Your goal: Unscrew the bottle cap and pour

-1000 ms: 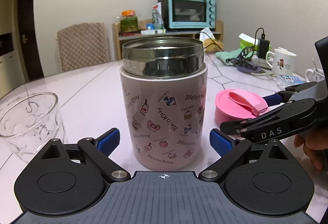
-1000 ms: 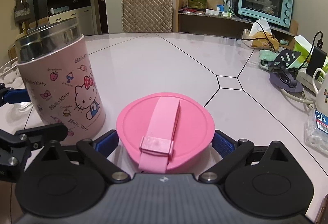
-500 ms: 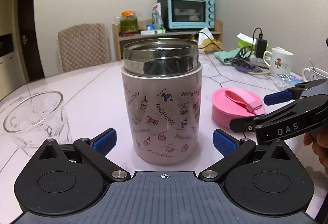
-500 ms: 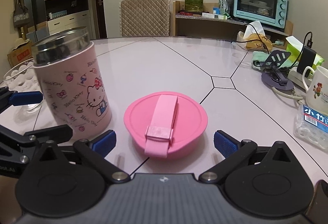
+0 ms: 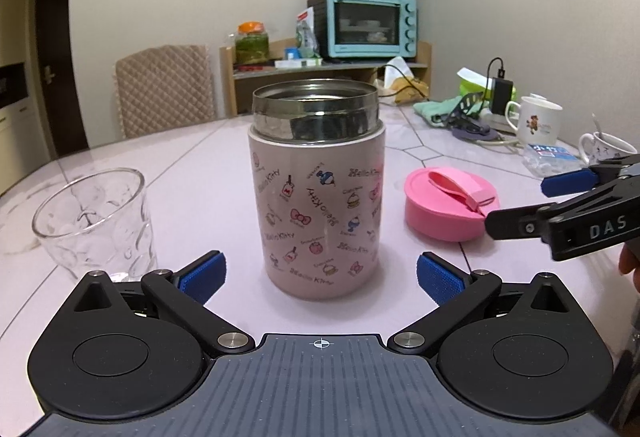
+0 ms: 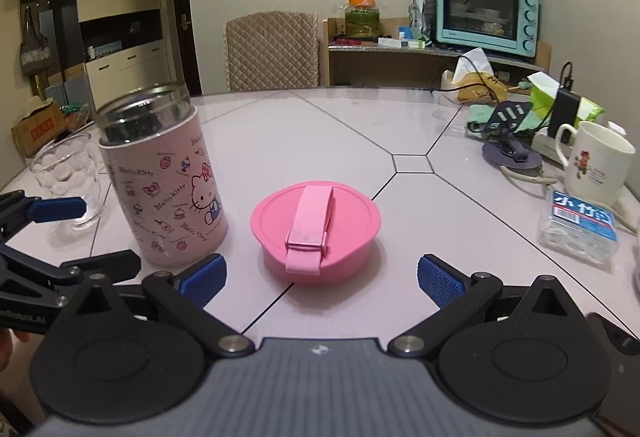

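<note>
Left wrist view: the left gripper [image 5: 321, 273] has its fingers spread wide, holding nothing. The jar [image 5: 318, 193], pink with cartoon print and a bare steel rim, stands upright on the bench [image 5: 200, 165] at 12 o'clock, just ahead of the blue pads and touching neither. Its mouth is uncovered. A clear glass [image 5: 94, 223] stands upright at 10 o'clock, well apart from the jar. The pink cap [image 5: 448, 207] lies flat at 2 o'clock, strap on top. The right gripper [image 5: 532, 203] reaches in from 3 o'clock, its nearer finger close to the cap; I cannot tell whether it touches.

Right wrist view: the right gripper [image 6: 322, 275] also has its fingers wide apart and empty. The cap [image 6: 316, 229] sits on the bench [image 6: 320, 133] at 12 o'clock, just beyond the fingertips and between their lines. The jar [image 6: 162, 177] stands at 10 o'clock, beside the cap but not touching. The left gripper [image 6: 86, 237] comes in at 9 o'clock, with the glass [image 6: 66, 177] behind it.
</note>
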`<state>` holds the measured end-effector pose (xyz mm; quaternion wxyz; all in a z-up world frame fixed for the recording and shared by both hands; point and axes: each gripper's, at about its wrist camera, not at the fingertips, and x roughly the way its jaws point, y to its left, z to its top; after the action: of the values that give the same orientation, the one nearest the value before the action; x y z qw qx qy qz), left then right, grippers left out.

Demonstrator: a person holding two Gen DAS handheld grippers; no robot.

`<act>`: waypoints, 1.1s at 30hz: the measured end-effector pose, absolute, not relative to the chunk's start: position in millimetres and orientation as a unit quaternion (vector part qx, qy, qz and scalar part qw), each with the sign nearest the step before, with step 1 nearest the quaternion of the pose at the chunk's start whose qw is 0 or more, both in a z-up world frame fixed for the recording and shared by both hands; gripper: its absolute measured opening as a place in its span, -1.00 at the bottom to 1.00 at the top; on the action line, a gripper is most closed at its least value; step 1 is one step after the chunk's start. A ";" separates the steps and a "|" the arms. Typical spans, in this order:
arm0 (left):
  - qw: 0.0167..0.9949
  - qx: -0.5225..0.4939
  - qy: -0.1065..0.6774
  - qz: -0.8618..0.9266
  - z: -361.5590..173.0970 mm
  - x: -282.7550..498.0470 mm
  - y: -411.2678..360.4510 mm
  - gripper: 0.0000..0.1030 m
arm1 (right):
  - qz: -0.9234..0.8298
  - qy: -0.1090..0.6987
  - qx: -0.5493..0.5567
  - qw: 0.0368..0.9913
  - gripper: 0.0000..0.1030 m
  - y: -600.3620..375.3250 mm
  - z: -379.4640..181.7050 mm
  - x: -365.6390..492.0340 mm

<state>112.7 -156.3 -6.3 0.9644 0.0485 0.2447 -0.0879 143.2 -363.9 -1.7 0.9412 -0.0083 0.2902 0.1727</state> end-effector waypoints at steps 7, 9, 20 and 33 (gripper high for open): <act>0.964 0.048 0.251 -0.078 -6.4 98.8 -165.6 1.00 | 0.167 0.285 0.001 0.944 1.00 -375.1 5.2 129.0; 0.963 0.047 0.253 -0.074 -7.2 95.5 -169.0 1.00 | 0.167 0.284 0.009 0.944 1.00 -380.4 5.2 126.1; 0.964 0.017 0.260 -0.054 -10.0 77.1 -173.9 1.00 | 0.166 0.278 0.018 0.946 1.00 -392.9 4.3 104.4; 0.964 -0.002 0.264 -0.032 -14.6 61.2 -175.2 1.00 | 0.169 0.271 0.022 0.947 1.00 -400.1 4.8 89.1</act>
<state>61.2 -175.2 -14.6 0.9641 -0.0019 0.2635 -0.0316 89.1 -400.1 4.8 0.9471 0.0222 0.2715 0.1694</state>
